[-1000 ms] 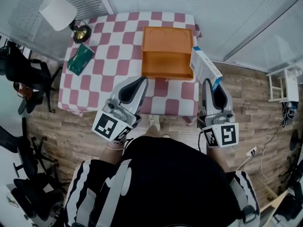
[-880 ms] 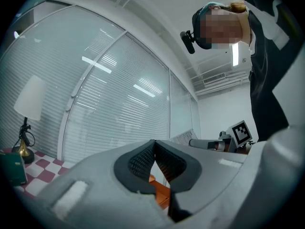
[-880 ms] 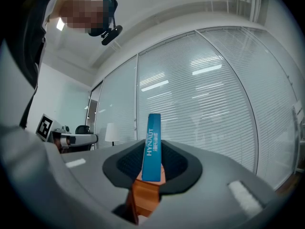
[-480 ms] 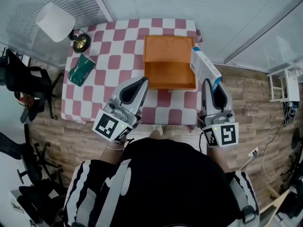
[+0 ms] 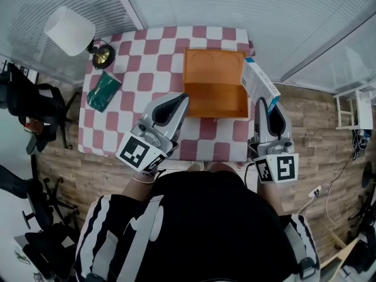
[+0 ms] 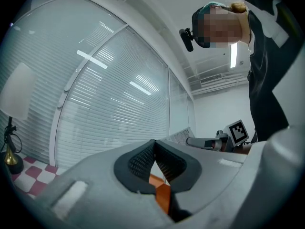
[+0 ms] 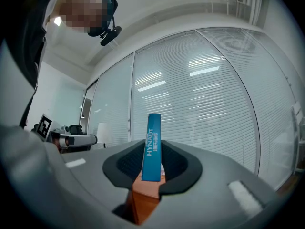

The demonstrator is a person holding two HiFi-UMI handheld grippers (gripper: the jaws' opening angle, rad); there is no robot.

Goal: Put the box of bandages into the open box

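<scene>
You're in the carry step: your right gripper has its jaws clamped on the lower end of the box of bandages, and in the right gripper view that blue-edged carton stands up narrow-edge-on between the pads. In the head view it sits right of centre, up in the air just beside the right wall of the open orange box, not yet over the opening. The orange box lies on the checked bench with its lid flap folded back toward the top of the frame and its tray bare. Your left gripper is at lower centre-left, jaws together on nothing, tips aimed toward the orange box's near-left corner. The green pouch and the lamp at upper left are well clear of the work. Next, I'd say, you need to bring the carton leftward in the frame until it is above the tray. Then lay it flatter so it fits inside the walls, lower it in and part the jaws. Watch the right wall, since a long carton could catch on that rim.
</scene>
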